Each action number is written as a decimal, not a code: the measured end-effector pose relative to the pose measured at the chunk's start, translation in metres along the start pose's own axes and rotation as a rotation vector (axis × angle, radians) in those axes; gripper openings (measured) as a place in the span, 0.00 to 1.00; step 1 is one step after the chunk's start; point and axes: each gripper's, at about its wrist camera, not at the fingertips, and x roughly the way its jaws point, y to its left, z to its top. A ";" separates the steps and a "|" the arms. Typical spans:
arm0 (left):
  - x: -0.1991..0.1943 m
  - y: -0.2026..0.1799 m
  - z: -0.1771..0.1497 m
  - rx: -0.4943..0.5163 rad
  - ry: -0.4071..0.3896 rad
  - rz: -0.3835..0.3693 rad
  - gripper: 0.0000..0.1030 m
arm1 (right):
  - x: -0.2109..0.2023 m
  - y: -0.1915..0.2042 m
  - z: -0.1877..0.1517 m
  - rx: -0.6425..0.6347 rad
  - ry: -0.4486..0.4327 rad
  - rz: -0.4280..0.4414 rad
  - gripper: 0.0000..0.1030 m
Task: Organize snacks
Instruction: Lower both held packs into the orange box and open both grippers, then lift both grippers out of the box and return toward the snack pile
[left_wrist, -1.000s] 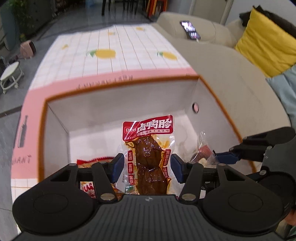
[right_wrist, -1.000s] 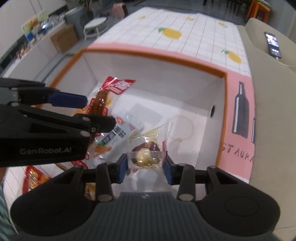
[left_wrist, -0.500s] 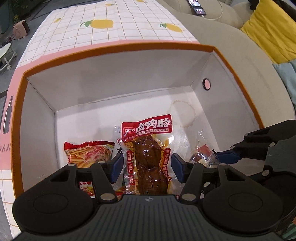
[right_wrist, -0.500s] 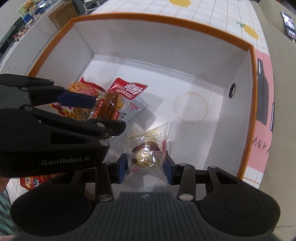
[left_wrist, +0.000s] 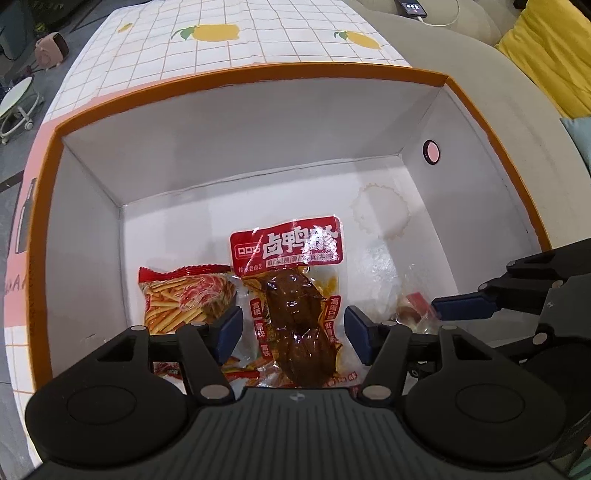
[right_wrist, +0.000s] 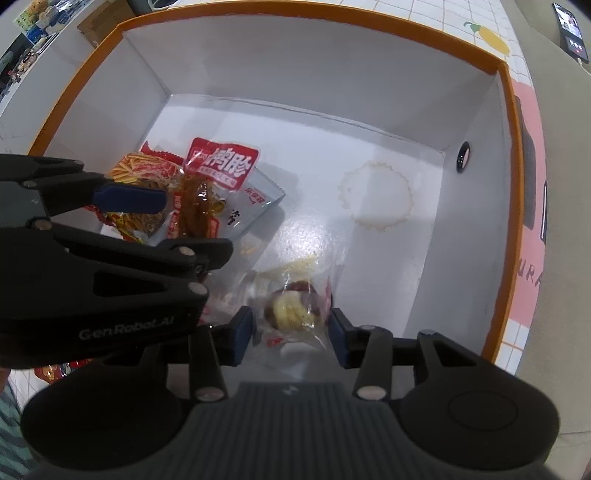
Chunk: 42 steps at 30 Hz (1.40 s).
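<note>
Both tools point down into the white cardboard box with an orange rim (left_wrist: 258, 74), which stands on a grid-patterned tabletop with lemon prints (left_wrist: 229, 40). The left tool (left_wrist: 293, 332) has its jaws opening, the blue pads clear on either side of the red-labelled clear pouch of brown braised meat (left_wrist: 295, 314), which lies on the box floor just beside a red packet of spicy strips (left_wrist: 184, 295). The right tool (right_wrist: 291, 334) is opening too, its pads standing just off the clear-wrapped round pastry (right_wrist: 291, 306) on the box floor.
</note>
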 end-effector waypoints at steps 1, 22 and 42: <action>-0.002 0.000 -0.001 0.000 -0.001 -0.001 0.67 | -0.001 0.000 0.000 0.005 -0.002 0.000 0.45; -0.106 -0.006 -0.029 -0.021 -0.198 0.016 0.70 | -0.080 0.026 -0.026 -0.018 -0.151 -0.068 0.68; -0.198 -0.037 -0.149 0.040 -0.470 0.037 0.70 | -0.165 0.073 -0.155 -0.021 -0.486 -0.133 0.68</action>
